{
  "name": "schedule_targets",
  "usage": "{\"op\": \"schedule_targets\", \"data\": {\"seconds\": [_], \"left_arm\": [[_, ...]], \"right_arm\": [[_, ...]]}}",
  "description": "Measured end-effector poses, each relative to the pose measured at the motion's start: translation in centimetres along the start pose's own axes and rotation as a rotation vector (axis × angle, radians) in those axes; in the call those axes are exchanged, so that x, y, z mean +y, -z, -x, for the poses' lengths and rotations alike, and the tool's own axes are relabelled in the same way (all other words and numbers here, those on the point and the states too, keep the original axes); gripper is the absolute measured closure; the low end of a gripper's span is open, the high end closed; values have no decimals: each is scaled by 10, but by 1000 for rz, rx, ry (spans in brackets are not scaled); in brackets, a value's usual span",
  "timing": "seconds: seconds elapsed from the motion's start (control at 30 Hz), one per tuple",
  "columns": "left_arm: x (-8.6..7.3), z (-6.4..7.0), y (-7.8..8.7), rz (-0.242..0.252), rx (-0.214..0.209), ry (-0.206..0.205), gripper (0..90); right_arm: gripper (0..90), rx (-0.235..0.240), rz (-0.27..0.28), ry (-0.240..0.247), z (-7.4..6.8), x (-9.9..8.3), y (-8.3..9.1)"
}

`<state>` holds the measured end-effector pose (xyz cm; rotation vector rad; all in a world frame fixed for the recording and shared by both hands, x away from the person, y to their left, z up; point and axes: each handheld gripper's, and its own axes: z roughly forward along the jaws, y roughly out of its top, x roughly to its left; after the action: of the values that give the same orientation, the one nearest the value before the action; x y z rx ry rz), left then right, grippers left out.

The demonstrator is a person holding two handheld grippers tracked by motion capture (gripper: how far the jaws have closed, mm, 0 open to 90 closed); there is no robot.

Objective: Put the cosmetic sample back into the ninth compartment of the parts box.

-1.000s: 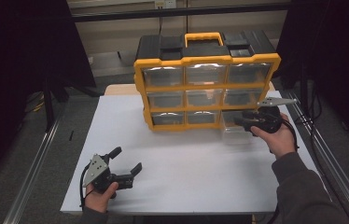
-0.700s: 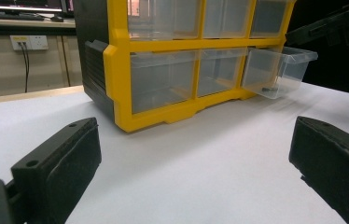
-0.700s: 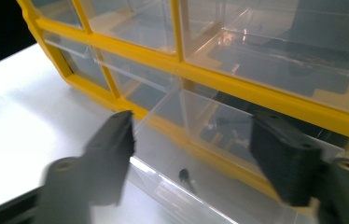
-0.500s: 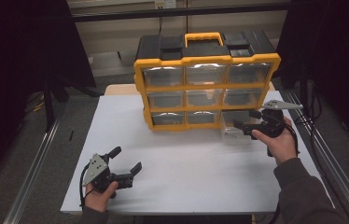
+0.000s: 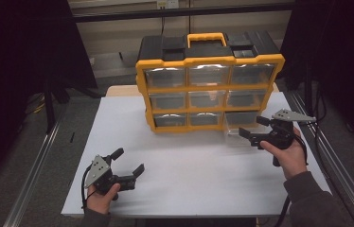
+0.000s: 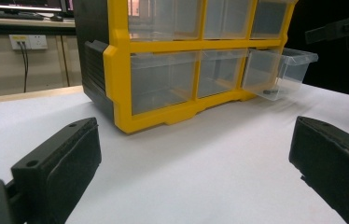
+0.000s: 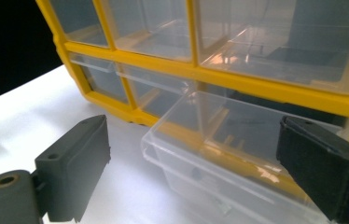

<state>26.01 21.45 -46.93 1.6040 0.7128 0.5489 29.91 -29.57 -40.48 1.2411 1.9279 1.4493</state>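
Right gripper view: pulled-out clear drawer (image 7: 238, 158) between wide jaws, untouched; left gripper (image 5: 128, 166) jaws wide.

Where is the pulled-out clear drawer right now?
The clear drawer sticks out of the bottom-right slot of the yellow organizer, at the right in the high view, just ahead of the open right gripper.

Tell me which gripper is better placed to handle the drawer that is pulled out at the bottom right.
Probably the right gripper: it is open, directly at the pulled-out clear drawer. The left gripper, also open, sits far off near the table's front edge.
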Motion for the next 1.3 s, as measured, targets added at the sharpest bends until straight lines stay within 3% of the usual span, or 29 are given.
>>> {"op": "schedule_targets", "data": {"seconds": [0.03,0.07,0.27,0.43,0.47,0.53,0.57,0.93,1.0,1.3], "left_arm": [[0,2,-2,20,2,32,23],[0,2,-2,25,2,35,23],[-1,2,-1,24,3,35,23],[-1,2,-1,6,11,9,23],[-1,2,-2,10,-13,15,23],[-1,3,-2,11,6,18,23],[-1,3,-1,7,-13,16,23],[-1,4,-2,20,6,38,23],[-1,3,-2,6,-4,18,23],[-1,4,-2,20,0,34,23]], "right_arm": [[85,0,4,0,-1,-1,1],[85,0,4,0,-1,-1,1],[66,6,20,12,-6,-10,7],[59,11,37,25,-9,-16,13],[58,16,38,23,-10,-18,14],[52,13,42,22,-10,-20,16],[51,11,49,25,-10,-21,18],[44,10,63,42,-15,-40,29],[43,17,64,47,-17,-43,30],[39,16,74,46,-19,-62,37]]}}
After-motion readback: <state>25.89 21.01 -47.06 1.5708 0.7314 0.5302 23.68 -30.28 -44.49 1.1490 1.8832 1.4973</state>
